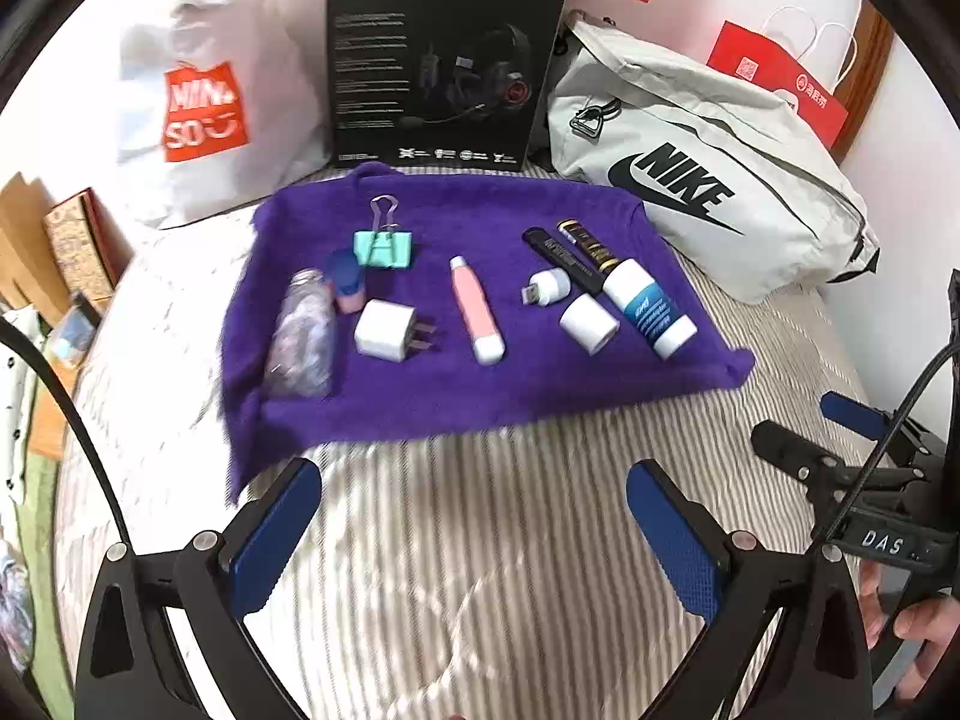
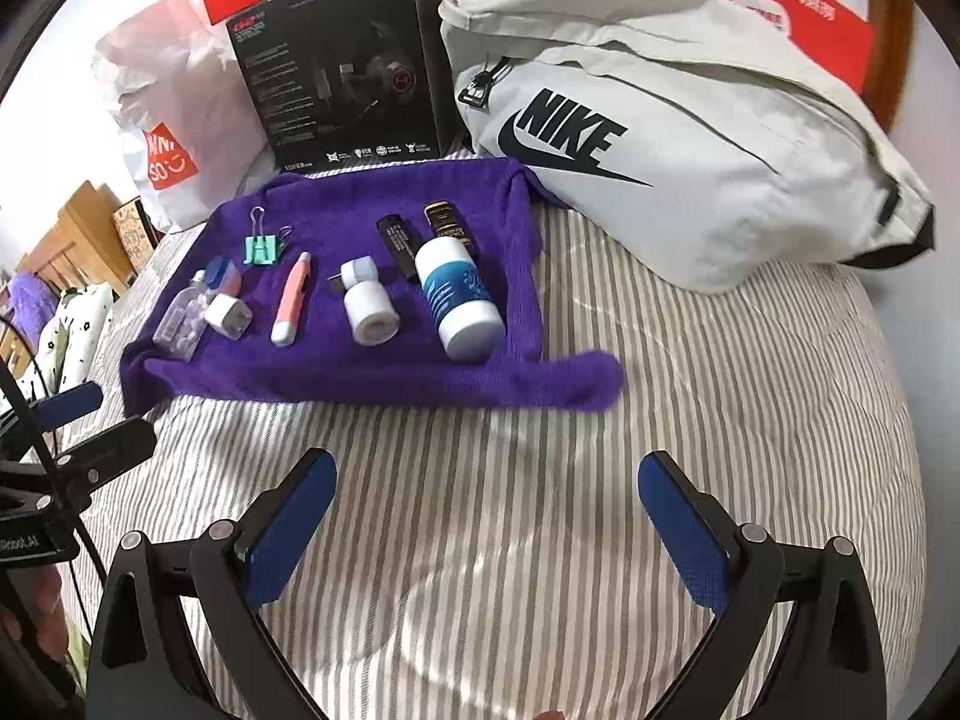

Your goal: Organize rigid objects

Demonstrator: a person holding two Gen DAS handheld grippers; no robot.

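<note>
A purple towel [image 1: 420, 384] [image 2: 360, 384] lies on a striped bed and carries several small items in a row. From the left these are a clear bottle [image 1: 303, 336] [image 2: 179, 318], a white charger plug [image 1: 387, 329] [image 2: 227, 315], a teal binder clip [image 1: 384, 247] [image 2: 262, 247], a pink-and-white pen [image 1: 477, 309] [image 2: 291, 299], a white USB light [image 1: 545, 287] [image 2: 354, 273], a white cap [image 1: 588, 322] [image 2: 372, 313] and a blue-and-white tube [image 1: 651, 307] [image 2: 459, 300]. My left gripper [image 1: 474, 501] hangs open over the sheet, short of the towel. My right gripper [image 2: 489, 489] is open too, equally empty.
A grey Nike bag [image 1: 708, 180] [image 2: 672, 138] lies at the right of the towel. Behind stand a black headset box [image 1: 438, 60] [image 2: 336, 66], a white shopping bag [image 1: 204, 108] and red paper bags [image 1: 774, 78]. Striped bedding [image 1: 480, 570] [image 2: 720, 390] spreads in front.
</note>
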